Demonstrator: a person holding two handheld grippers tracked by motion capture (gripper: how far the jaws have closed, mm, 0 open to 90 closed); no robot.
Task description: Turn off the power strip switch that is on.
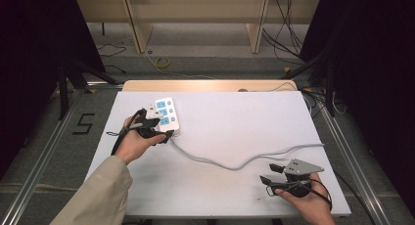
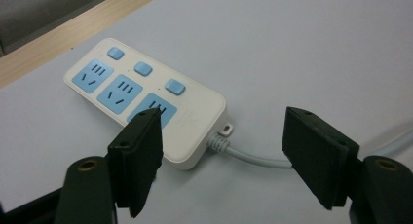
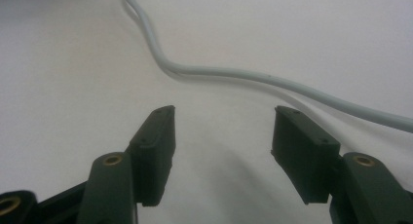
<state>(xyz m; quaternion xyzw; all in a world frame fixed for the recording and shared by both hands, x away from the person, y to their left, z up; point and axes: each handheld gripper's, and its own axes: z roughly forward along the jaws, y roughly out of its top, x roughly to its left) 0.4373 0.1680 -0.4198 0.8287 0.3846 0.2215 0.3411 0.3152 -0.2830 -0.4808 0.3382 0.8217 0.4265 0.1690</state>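
Observation:
A white power strip (image 1: 166, 112) with three blue sockets and three blue switches lies at the table's back left. Its grey cable (image 1: 244, 161) snakes across the table to the right edge. My left gripper (image 1: 159, 123) hovers open at the strip's near end. In the left gripper view the strip (image 2: 122, 83) lies just beyond the wide-apart jaws of the left gripper (image 2: 221, 131), and the cable (image 2: 253, 158) leaves the strip between them. My right gripper (image 1: 270, 173) stands open near the front right corner, holding nothing. In the right gripper view the cable (image 3: 234, 73) curves past, ahead of the right gripper (image 3: 224, 121).
The white table top (image 1: 230, 122) has a wooden strip (image 1: 205, 84) along its back edge. Beyond it stand wooden frame legs (image 1: 139, 29) and loose cables on the floor. A black "5" mark (image 1: 84, 123) sits on the floor at the left.

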